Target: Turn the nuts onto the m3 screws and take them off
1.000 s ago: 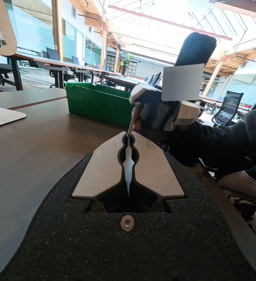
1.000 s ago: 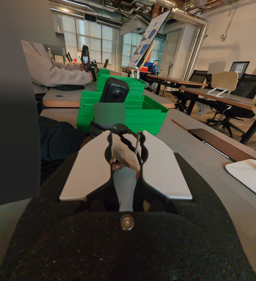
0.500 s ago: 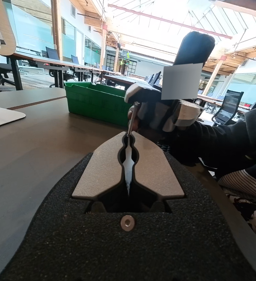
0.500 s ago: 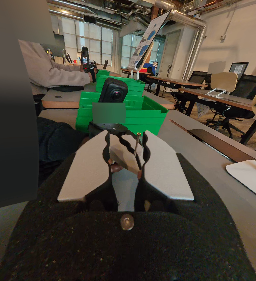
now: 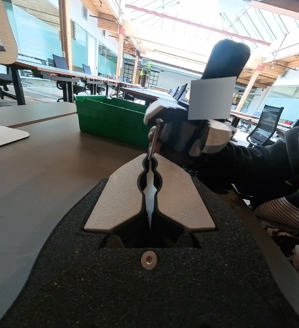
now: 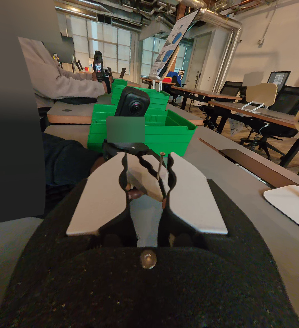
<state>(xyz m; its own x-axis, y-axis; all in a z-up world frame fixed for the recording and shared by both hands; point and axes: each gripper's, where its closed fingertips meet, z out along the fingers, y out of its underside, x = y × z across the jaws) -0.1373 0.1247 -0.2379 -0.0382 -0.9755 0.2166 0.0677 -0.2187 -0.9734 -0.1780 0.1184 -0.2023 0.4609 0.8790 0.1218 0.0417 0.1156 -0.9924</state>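
Steel m3 screw (image 5: 155,140), thin, long, stiff and light, stands nearly upright with its lower end pinched at the very tips of the left gripper (image 5: 150,157), whose jaws are clenched on it, head up. Likely slippery and prone to pivot in so small a bite; best held low on the shank, leaving the thread free. Right gripper (image 6: 147,156) is released, its fingers wide apart on either side of the screw, not touching. No nut visible. Green bin (image 5: 109,122) sits just behind on the dark table (image 5: 38,168); white pad (image 6: 287,204) lies off to the side, well clear.
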